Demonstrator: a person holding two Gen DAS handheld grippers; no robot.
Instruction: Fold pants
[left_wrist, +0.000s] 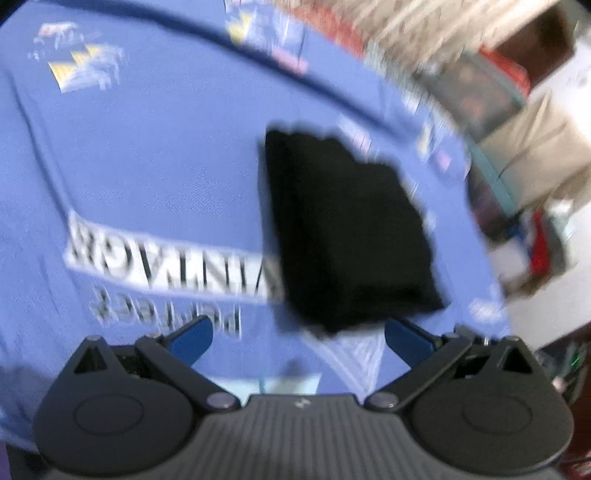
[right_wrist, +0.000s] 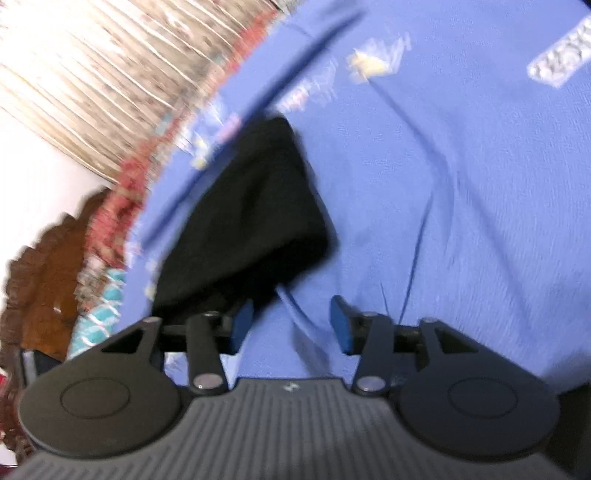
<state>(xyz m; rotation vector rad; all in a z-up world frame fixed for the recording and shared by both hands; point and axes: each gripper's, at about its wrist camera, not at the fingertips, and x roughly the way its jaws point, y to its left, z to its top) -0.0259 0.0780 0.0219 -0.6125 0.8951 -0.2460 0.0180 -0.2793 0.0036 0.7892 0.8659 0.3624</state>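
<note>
The left tongs (left_wrist: 298, 338) stand spread wide with nothing between their blue pads (left_wrist: 192, 338), poised just short of the near edge of the black pants (left_wrist: 347, 229). The right tongs (right_wrist: 291, 325) are likewise parted and pinch nothing; only blue cloth shows between their pads (right_wrist: 341, 325), with the pants (right_wrist: 251, 221) just ahead and to their left. The pants lie folded into a compact dark rectangle on a blue printed sheet (left_wrist: 147, 155) bearing large white lettering (left_wrist: 166, 254). Beyond the sheet's far edge are a red patterned border (right_wrist: 122, 192) and pale striped fabric (right_wrist: 92, 74). Both views are blurred.
</note>
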